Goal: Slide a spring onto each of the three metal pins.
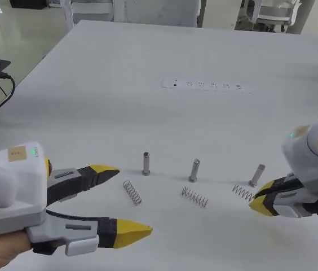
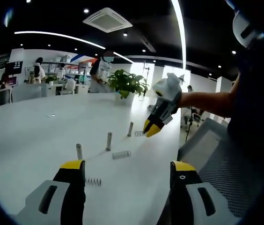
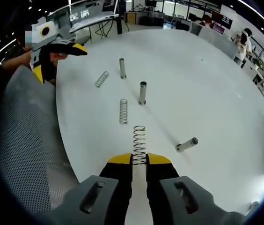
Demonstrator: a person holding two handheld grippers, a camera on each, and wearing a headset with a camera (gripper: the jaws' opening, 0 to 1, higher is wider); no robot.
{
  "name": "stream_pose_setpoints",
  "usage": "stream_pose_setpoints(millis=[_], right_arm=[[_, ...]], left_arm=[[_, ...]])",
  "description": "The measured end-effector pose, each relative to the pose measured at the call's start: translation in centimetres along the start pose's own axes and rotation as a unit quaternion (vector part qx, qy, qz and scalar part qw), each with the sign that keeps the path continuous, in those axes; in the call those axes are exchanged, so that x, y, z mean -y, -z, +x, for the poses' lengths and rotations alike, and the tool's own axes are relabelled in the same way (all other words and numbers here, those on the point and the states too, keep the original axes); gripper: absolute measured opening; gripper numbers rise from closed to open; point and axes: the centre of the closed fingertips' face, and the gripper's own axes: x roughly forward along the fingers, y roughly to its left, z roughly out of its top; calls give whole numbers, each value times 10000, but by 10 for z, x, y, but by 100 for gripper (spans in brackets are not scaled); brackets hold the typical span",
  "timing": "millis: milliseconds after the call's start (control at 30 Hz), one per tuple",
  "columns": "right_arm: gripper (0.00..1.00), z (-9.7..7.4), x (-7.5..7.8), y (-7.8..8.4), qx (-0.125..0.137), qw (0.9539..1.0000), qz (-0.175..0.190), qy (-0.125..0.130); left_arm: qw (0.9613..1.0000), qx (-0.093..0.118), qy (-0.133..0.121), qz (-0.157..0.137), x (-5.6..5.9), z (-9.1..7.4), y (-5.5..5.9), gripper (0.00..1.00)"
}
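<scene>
Left hand-held gripper [image 1: 133, 199] hovers released while right hand-held gripper [image 3: 139, 158] pinches one spring [image 3: 139, 139] by its end, likely for threading onto the nearby pin [image 3: 187, 144].

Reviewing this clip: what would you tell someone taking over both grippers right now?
Left gripper: open, empty, beside the left spring.
Right gripper: jaws closed on one end of the right spring, which lies on the table.
Middle spring lies loose.
Left pin, middle pin and right pin stand bare.
Done: no spring on a pin. Left: all three.
</scene>
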Motion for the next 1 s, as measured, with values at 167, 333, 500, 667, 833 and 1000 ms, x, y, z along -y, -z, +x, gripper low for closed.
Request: stream_pose_setpoints(millis=[167,333,500,667,833,1000], right_arm=[[8,-3,-11,-16,79,9997,-191,-137],[8,-5,-21,-27,121,9989,-387,-240],[8,-8,-30,-38,181,9976,-549,-375],[8,-11,-42,-48,205,9953,-798,-503],[8,-13,-54,-59,287,9927,-965,-659],[8,-14,-64,-67,346,9902,-1098,-792]], left_arm=[[9999,17,108,3,2,1,-2,66],[9998,20,163,61,2,2,-6,62],[9996,14,265,123,6,5,-9,59],[9991,64,385,154,9,10,-15,57],[9984,82,511,210,13,15,-20,54],[9974,39,657,291,19,20,-22,51]])
